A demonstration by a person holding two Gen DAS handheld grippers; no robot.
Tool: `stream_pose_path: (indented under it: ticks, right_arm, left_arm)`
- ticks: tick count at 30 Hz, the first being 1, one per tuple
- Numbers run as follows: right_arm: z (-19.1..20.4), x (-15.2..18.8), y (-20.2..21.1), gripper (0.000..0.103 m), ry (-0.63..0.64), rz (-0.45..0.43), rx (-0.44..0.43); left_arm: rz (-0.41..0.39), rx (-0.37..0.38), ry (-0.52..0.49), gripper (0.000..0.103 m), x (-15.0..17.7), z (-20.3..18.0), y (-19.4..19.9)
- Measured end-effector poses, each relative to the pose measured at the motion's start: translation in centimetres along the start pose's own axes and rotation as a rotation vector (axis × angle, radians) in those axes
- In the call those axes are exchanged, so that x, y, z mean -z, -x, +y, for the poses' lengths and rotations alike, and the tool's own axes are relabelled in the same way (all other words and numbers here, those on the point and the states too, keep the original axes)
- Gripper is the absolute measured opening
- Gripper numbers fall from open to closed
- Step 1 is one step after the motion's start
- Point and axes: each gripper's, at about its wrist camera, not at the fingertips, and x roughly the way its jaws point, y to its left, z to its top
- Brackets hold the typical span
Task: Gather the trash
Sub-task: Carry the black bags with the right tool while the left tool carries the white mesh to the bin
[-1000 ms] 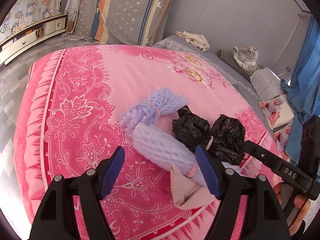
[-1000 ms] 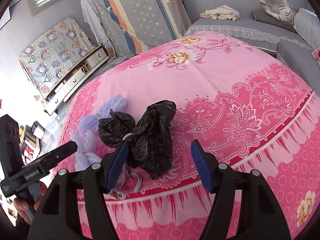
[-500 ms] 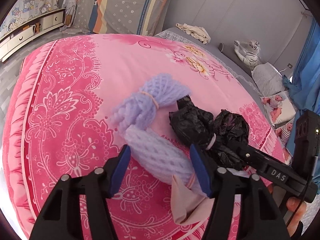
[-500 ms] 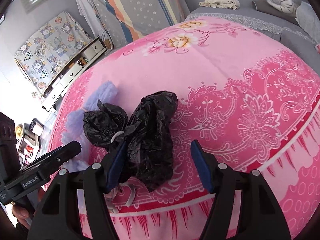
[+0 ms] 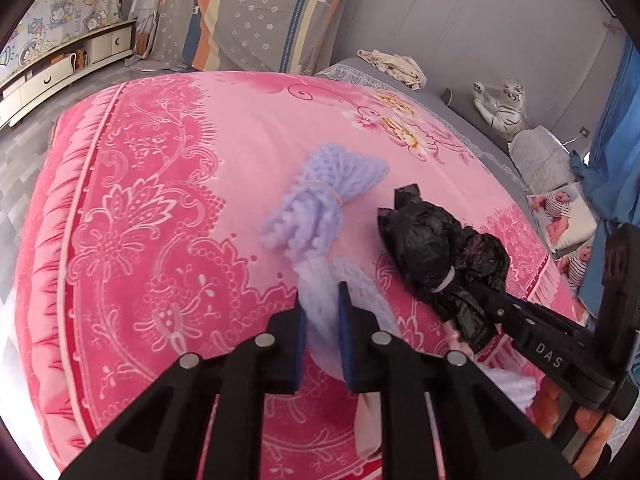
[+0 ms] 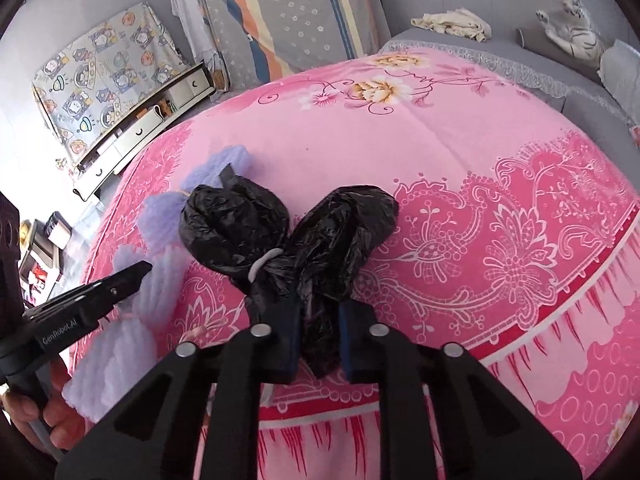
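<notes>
Both already clamped: the left gripper (image 5: 322, 334) on the lavender foam-net bundle (image 5: 320, 216) stretching straight ahead, the right gripper (image 6: 320, 336) on the black plastic bag bundle (image 6: 288, 236) likewise.

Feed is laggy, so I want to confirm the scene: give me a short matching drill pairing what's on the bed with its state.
Things:
1. left gripper
2. right gripper
3. white tiger toy
4. cream cloth

States:
A. crumpled on the grey sheet
B. shut on the purple foam net
C. sitting upright near the pillow
D. shut on the black bag

Pairs: 1-B, 2-D, 3-C, 4-A
</notes>
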Motion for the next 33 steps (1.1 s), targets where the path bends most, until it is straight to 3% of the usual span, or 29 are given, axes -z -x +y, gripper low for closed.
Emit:
stream_pose_path:
  ticks: [19, 33]
  right_arm:
    - [0.6, 1.1, 7.8, 0.011, -0.048, -0.071, -0.069]
    - [1.5, 3.7, 15.2, 0.011, -0.033, -0.124, -0.109]
  left_arm:
    - [-0.17, -0.004, 0.046, 0.013, 1.6, 3.8, 11.1]
    - [-0.243, 0.032, -0.019, 0.013, 5.3, 2.1, 18.0]
